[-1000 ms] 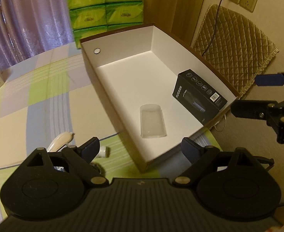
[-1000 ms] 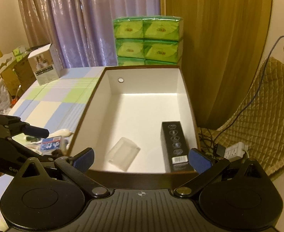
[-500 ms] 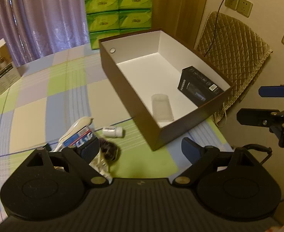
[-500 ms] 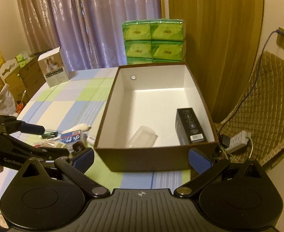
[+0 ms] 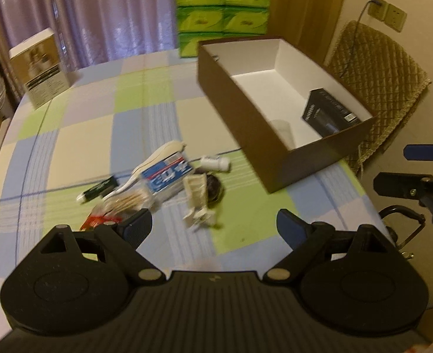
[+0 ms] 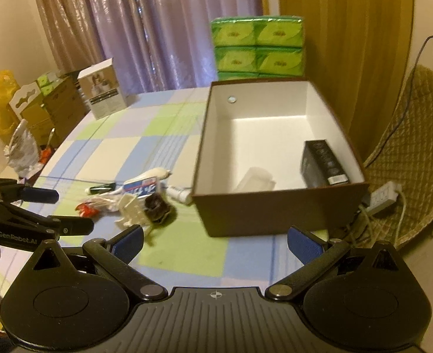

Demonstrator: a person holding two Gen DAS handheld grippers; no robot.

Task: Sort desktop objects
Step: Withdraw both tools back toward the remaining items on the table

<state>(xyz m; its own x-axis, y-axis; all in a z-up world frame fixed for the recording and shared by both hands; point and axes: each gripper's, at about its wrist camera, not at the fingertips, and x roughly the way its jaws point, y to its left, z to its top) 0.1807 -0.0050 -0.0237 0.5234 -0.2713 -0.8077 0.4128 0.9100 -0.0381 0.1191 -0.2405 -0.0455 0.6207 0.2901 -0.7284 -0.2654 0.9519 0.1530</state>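
A brown box with white inside [image 5: 278,161] [image 6: 260,214] stands at the table's right end. In it lie a black carton [image 5: 328,114] [image 6: 322,161] and a clear plastic case [image 5: 281,129] [image 6: 257,179]. Left of the box is a pile: a blue-and-white packet [image 5: 166,173] [image 6: 141,186], a small white bottle [image 5: 215,163], a cream handle [image 5: 160,153], a dark pen [image 5: 98,189], a beige clip [image 5: 197,197] and a dark round thing [image 6: 157,204]. My left gripper [image 5: 215,229] [image 6: 69,209] hangs open above the pile's near side. My right gripper [image 6: 215,241] [image 5: 404,167] is open in front of the box.
Green tissue packs [image 5: 222,8] are stacked behind the box. A white product carton [image 5: 39,67] stands at the table's far left. A quilted chair [image 5: 375,88] and a power strip [image 6: 384,197] lie to the right, cardboard boxes [image 6: 48,108] to the left.
Both grippers have drawn back from the brown box and stayed open. The left view swung left, so the pile of small objects now shows in full.
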